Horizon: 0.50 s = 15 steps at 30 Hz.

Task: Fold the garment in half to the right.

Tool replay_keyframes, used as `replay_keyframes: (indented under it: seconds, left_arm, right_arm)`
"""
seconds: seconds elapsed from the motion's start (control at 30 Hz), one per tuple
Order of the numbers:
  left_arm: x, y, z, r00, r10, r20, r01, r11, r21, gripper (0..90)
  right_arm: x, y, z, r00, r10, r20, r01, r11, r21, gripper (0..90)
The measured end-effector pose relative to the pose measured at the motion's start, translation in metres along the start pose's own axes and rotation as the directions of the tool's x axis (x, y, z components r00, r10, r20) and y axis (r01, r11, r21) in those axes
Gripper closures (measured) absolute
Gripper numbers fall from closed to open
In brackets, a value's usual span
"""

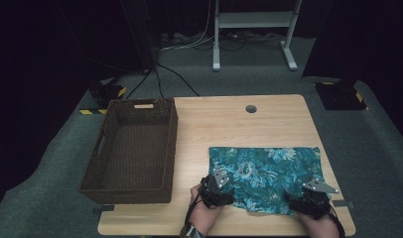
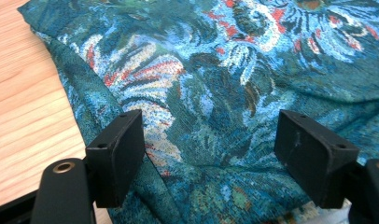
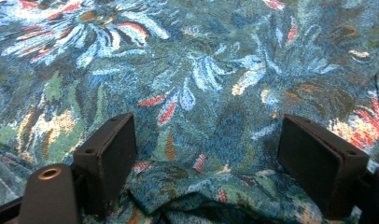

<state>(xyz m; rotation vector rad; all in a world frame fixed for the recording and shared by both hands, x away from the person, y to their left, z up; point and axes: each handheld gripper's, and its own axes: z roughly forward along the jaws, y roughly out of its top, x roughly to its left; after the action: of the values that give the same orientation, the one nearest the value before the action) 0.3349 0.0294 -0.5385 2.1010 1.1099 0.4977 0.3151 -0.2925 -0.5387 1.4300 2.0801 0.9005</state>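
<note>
The flowered cloth (image 1: 265, 171) is spread flat, not yet folded; both grippers (image 1: 220, 191) (image 1: 308, 198) are held open, nothing gripped.

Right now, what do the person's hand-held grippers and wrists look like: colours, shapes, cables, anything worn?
Both tools are black. The left gripper and the right gripper each carry a grey three-cornered plate on top. In the gripper views, each has two flat, rectangular black jaw pads with small screw holes, mounted on rounded black arms. A dark cable trails from each gripper past the wrist. The left wrist wears a band.
</note>
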Motion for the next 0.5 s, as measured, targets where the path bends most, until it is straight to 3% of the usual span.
replay_keyframes:
  seconds: [0.2, 0.5]
  left_arm:
    - [-0.018, 0.009, 0.008, 0.9988, 0.033, 0.036, -0.033, 0.9994, 0.007, 24.4]
    - [-0.041, 0.01, 0.009, 0.9935, 0.08, 0.081, -0.08, 0.9968, -0.005, 24.3]
  right_arm:
    - [-0.021, -0.003, -0.004, 0.999, 0.031, 0.032, -0.031, 1.0, 0.004, 18.4]
    - [-0.041, -0.009, -0.011, 0.9951, 0.072, 0.069, -0.072, 0.997, 0.006, 17.0]
